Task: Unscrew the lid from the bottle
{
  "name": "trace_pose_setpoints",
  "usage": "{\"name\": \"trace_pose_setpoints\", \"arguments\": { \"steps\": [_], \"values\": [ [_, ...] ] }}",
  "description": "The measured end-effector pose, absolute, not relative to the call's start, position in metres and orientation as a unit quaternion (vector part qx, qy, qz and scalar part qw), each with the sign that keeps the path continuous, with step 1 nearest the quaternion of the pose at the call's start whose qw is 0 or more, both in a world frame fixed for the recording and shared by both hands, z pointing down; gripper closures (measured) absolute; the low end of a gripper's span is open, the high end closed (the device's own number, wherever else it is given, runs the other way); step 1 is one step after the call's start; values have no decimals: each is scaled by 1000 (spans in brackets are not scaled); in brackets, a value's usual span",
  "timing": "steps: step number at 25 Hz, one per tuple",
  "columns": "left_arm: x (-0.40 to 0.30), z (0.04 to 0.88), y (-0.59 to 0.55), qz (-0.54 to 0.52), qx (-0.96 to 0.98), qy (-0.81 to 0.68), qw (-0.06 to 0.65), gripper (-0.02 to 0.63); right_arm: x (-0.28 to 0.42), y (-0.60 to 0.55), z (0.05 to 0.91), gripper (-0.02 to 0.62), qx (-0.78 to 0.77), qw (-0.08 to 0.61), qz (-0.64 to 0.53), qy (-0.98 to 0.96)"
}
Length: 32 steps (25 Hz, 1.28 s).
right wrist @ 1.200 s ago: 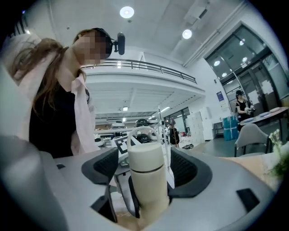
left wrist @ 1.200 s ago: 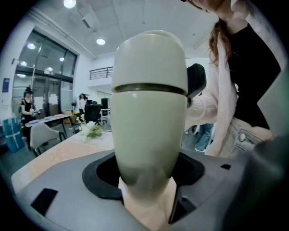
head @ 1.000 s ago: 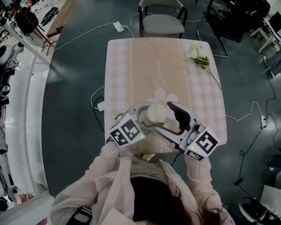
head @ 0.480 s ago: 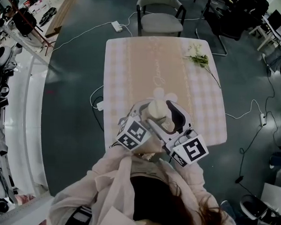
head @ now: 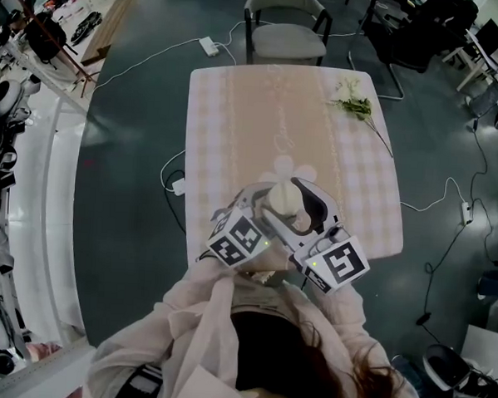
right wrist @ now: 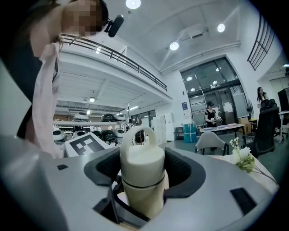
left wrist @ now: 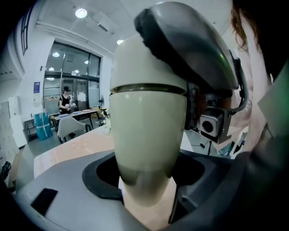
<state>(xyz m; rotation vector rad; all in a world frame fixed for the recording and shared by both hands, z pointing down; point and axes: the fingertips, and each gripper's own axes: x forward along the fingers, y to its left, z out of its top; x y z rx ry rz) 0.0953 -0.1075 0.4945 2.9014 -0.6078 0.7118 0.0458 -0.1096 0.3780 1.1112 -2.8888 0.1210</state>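
My left gripper (left wrist: 146, 185) is clamped on the bottle (left wrist: 149, 135), low on its body, keeping it upright over the near end of the table (head: 261, 120). My right gripper (right wrist: 142, 175) has just been closing its jaws around the lid (right wrist: 141, 164); they're not pinching it yet.

On my left feed, the left gripper (left wrist: 149, 191) has its grey jaws with dark pads closed on the tapered base of the cream, matte, rounded bottle (left wrist: 149, 131), which stands upright. A thin dark seam divides the body from the domed cream lid (left wrist: 142, 63). One padded grey jaw of the right gripper (left wrist: 194, 54) lies against the lid's upper right. Its jaws have just been closing, with the lid between them. Beyond the far edge of the beige-clothed table (left wrist: 67, 149) stands a grey chair (left wrist: 70, 127).
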Motion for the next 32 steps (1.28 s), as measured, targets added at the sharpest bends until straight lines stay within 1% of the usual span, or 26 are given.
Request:
{"name": "trace_pose_setpoints", "arguments": {
  "steps": [9, 17, 32],
  "values": [
    [97, 502, -83, 249, 961, -115, 40, 290, 44, -92, 384, 288, 272, 25, 53, -961],
    [98, 501, -67, 256, 965, -44, 39, 290, 42, -80, 382, 288, 207, 42, 44, -976],
    [91, 487, -18, 241, 960, 142, 7, 290, 27, -41, 364, 288, 44, 10, 47, -998]
  ]
}}
